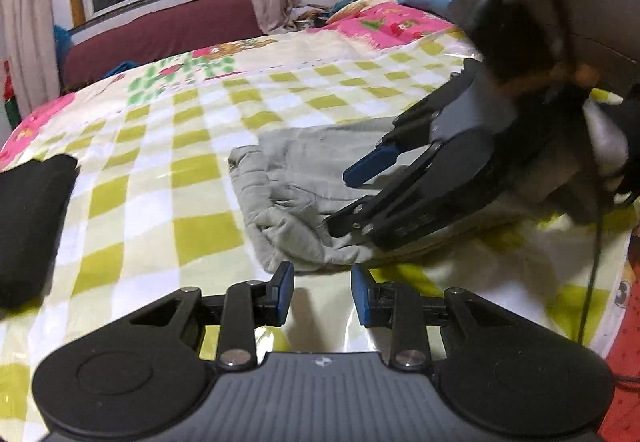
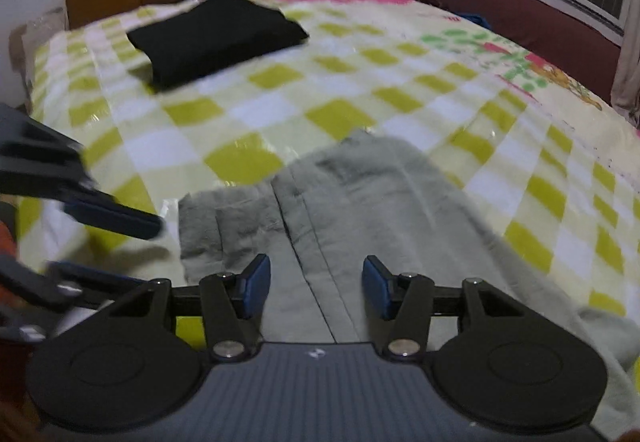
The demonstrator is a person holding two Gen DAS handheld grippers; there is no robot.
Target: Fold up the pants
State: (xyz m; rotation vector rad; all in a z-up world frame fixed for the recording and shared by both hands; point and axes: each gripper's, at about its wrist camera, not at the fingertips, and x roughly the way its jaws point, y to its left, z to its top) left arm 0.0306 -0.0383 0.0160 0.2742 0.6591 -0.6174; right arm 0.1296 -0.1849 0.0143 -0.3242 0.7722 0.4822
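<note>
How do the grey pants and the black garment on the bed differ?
The grey pants are light grey; the black garment is black. The grey pants lie rumpled and loosely spread, while the black garment sits as a neat, flat folded block. The grey pants lie right beneath the right gripper, whose jaws stand open; the black garment lies apart, with no gripper near. Both rest on the checked bedspread.

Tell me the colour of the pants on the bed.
Light grey pants, clearest in the right wrist view.
</note>
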